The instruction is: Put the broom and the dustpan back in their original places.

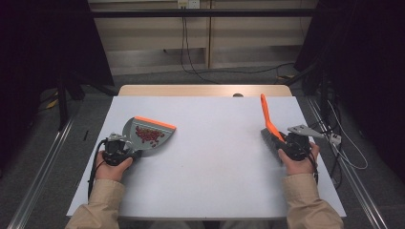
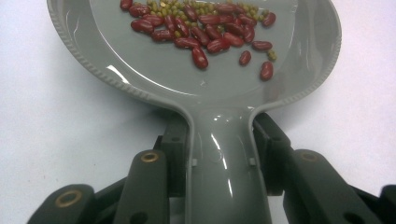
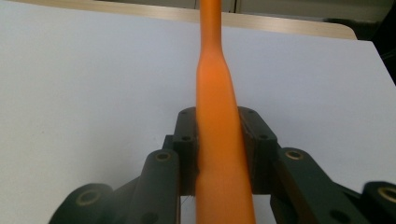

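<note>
Tabletop (image 1: 210, 162) lies white and bare between the two tools, nothing standing between them. The grey dustpan (image 1: 147, 134), orange-lipped, sits at the left-hand side holding red kidney beans (image 2: 201, 35) mixed with small green mung beans (image 2: 177, 9); the left gripper (image 1: 125, 149) is clenched on its handle. Well apart on the right, the right gripper (image 1: 286, 141) grasps the brush (image 1: 270, 130) by its orange handle, bristles near the table's right edge.
</note>
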Demonstrator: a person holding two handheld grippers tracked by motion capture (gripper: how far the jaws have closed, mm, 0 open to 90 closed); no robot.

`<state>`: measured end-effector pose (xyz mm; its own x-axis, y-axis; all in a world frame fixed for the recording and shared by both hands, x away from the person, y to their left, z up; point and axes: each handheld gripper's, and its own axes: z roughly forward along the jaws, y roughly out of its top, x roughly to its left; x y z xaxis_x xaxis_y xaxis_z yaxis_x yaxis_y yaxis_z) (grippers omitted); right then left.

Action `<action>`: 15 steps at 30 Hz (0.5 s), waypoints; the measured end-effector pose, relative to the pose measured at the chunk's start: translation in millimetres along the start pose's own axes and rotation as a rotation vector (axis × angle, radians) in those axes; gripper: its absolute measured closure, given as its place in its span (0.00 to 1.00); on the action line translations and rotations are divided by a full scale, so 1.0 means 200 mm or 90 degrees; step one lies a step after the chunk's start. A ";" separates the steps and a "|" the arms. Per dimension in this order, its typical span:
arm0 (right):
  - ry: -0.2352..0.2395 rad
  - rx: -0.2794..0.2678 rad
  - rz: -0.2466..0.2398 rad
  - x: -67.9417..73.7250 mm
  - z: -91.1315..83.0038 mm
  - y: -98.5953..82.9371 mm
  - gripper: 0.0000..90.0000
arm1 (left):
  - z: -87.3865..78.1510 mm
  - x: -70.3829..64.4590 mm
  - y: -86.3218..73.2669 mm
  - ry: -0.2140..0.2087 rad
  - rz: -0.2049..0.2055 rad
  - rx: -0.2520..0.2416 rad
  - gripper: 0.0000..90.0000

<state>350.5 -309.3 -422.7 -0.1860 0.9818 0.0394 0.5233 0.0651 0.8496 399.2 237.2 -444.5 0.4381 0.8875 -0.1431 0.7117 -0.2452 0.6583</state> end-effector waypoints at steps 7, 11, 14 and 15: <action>-0.009 -0.003 0.002 -0.01 -0.01 -0.01 0.79 | 0.00 0.00 0.00 0.005 -0.009 0.000 0.70; -0.017 0.001 -0.002 -0.02 -0.01 -0.02 0.79 | 0.00 0.00 -0.01 0.010 -0.009 -0.006 0.70; -0.026 0.002 -0.011 -0.01 0.00 -0.04 0.79 | 0.00 0.00 -0.01 0.011 -0.013 -0.007 0.70; -0.029 0.002 -0.013 -0.01 -0.01 -0.04 0.79 | 0.00 0.00 -0.01 0.012 -0.013 -0.008 0.70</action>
<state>345.3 -312.0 -429.6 -0.1583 0.9874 -0.0014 0.5220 0.0849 0.8487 397.6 237.3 -446.7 0.4125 0.8997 -0.1429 0.7136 -0.2216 0.6646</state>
